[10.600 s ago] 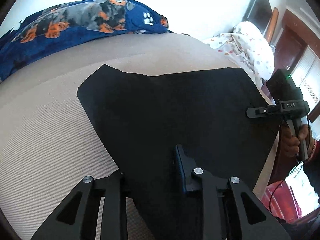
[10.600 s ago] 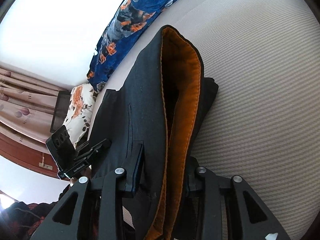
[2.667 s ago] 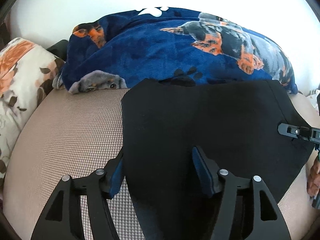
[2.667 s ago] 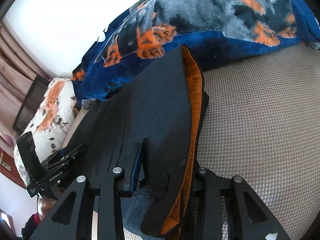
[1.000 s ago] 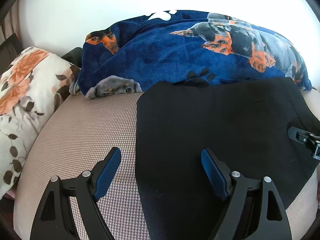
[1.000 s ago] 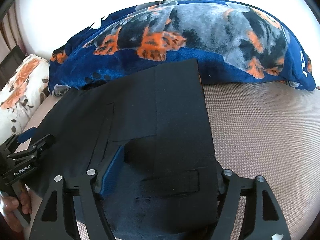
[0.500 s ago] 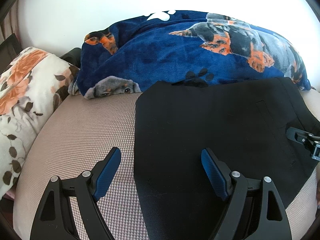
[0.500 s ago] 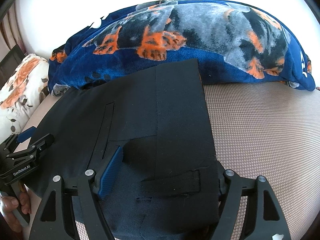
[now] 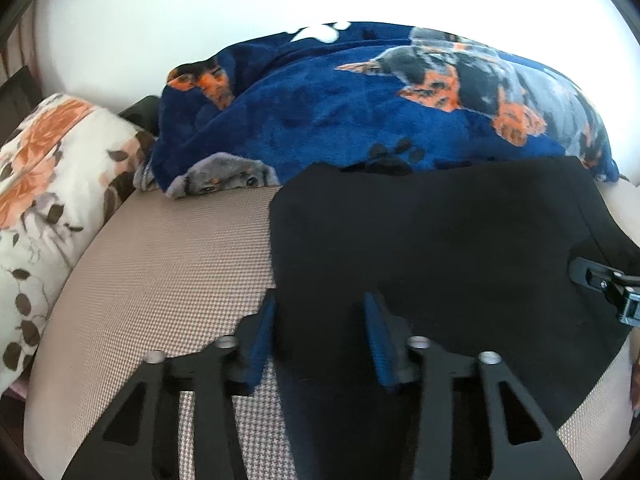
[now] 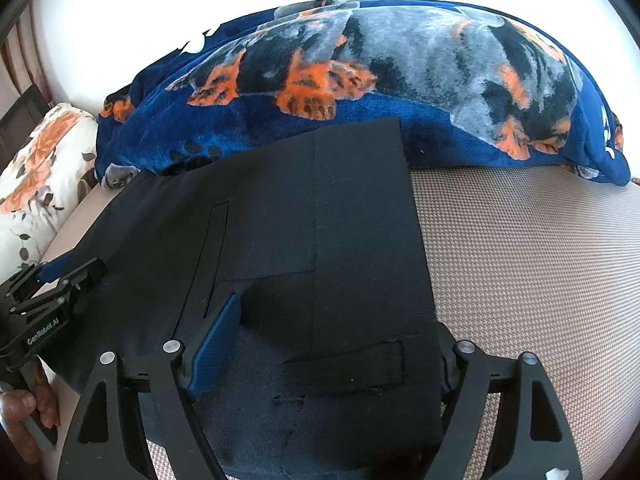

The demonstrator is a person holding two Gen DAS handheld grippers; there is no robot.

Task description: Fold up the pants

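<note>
Nearest, the left tongs (image 9: pixel 320 336) have just been closing, narrowed around the left edge of the folded black fabric pants (image 10: pixel 320 240), though contact is unclear. The right tongs (image 10: pixel 328 344) have just been opening, wide astride the right side. Pants lie on the beige woven bed (image 10: pixel 520 260); beyond, a blue dog-print blanket (image 10: pixel 400 80).

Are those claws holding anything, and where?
Left gripper, just closing, straddles a side edge of the black fabric pants; grip unclear. Right gripper, opening around them, holds nothing.
</note>
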